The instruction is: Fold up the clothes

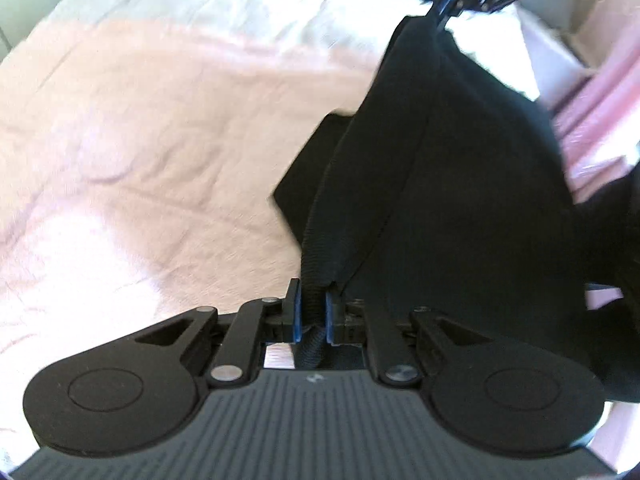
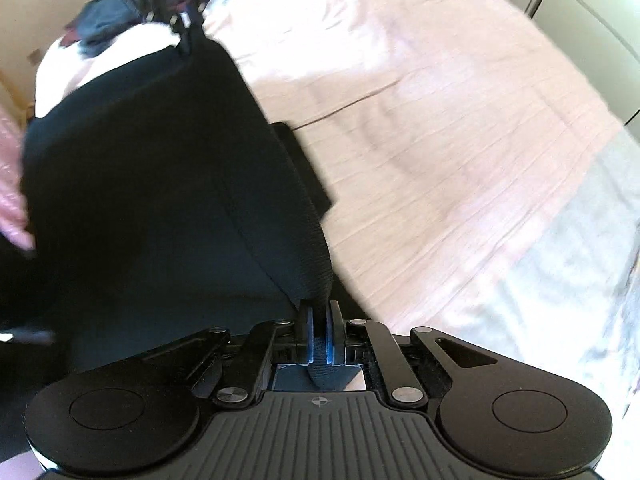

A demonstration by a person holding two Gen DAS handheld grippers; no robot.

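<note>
The pink bedspread (image 1: 140, 140) fills most of both views, wrinkled and bright with sun, and it runs into a paler grey-white cover (image 2: 560, 280) toward the far edge. Over it hangs the black garment (image 1: 460, 180), stretched in a dark span between my two grippers, with its lower part trailing down onto the bedspread.

I hold both grippers tilted steeply down at the bed, one at each end of the garment's ribbed hem (image 2: 288, 216) (the thick knitted band along the edge).

My left gripper (image 1: 313, 312) has its blue pads (image 1: 297, 314) squeezed together on the bunched hem, which passes between them and back toward the body of the tool. In the right wrist view the same gripper shows at the top left, pinching the far corner of the cloth.

My right gripper (image 2: 319, 336) has its jaws nearly together with the flat ribbed band clamped between the blue pads (image 2: 310, 338), a short tail of it poking out behind them. From the left wrist view I see it at the top, gripping the cloth's upper point.

Smaller things: a heap of dark blue clothing (image 2: 100, 20) lies past the garment near a beige wall. I can read no writing anywhere; each gripper body bears only a small round crosshair mark (image 2: 319, 401).
</note>
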